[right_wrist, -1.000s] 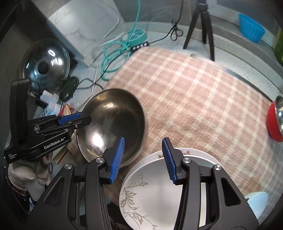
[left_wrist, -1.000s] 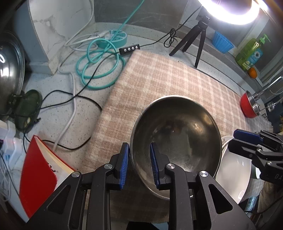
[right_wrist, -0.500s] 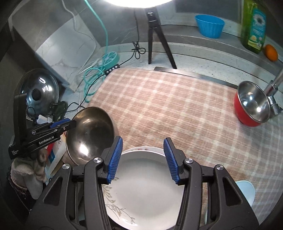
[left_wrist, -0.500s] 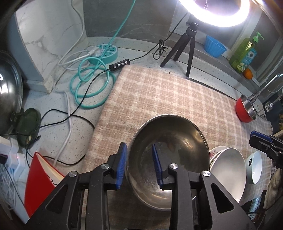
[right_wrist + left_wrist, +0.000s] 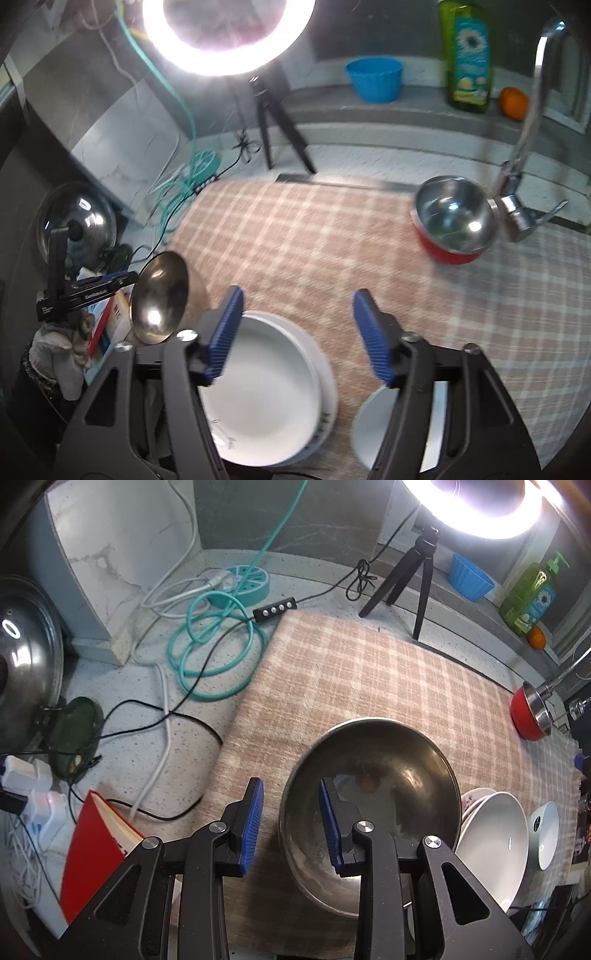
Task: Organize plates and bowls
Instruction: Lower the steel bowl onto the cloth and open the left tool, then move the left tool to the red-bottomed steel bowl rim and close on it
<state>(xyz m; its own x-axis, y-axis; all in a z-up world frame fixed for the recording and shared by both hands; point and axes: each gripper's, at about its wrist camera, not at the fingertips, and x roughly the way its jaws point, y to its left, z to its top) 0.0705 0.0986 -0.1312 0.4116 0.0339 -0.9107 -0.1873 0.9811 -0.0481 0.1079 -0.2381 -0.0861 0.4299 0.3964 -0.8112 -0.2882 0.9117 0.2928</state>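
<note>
A large steel bowl (image 5: pixel 373 797) rests on the checked mat (image 5: pixel 369 679). My left gripper (image 5: pixel 290 823) is open; its jaws straddle the bowl's near-left rim without gripping it. The bowl also shows in the right wrist view (image 5: pixel 159 295). A white plate stack (image 5: pixel 258 391) lies at the mat's near edge, with a small white bowl (image 5: pixel 369 435) to its right. My right gripper (image 5: pixel 297 336) is open and empty, above the plates. A red-sided steel bowl (image 5: pixel 454 229) stands far right by the tap.
Coiled teal cable (image 5: pixel 218 642) and black cords lie left of the mat. A red book (image 5: pixel 92 853), a pot lid (image 5: pixel 26 664), a ring light tripod (image 5: pixel 410 583), a blue cup (image 5: pixel 471 578), a soap bottle (image 5: pixel 467 55), an orange (image 5: pixel 513 103) and a tap (image 5: pixel 524 122) surround it.
My left gripper has opened and let go of the steel bowl's rim. My right gripper has lifted and swung right, opening wider, so the red bowl and tap come into view.
</note>
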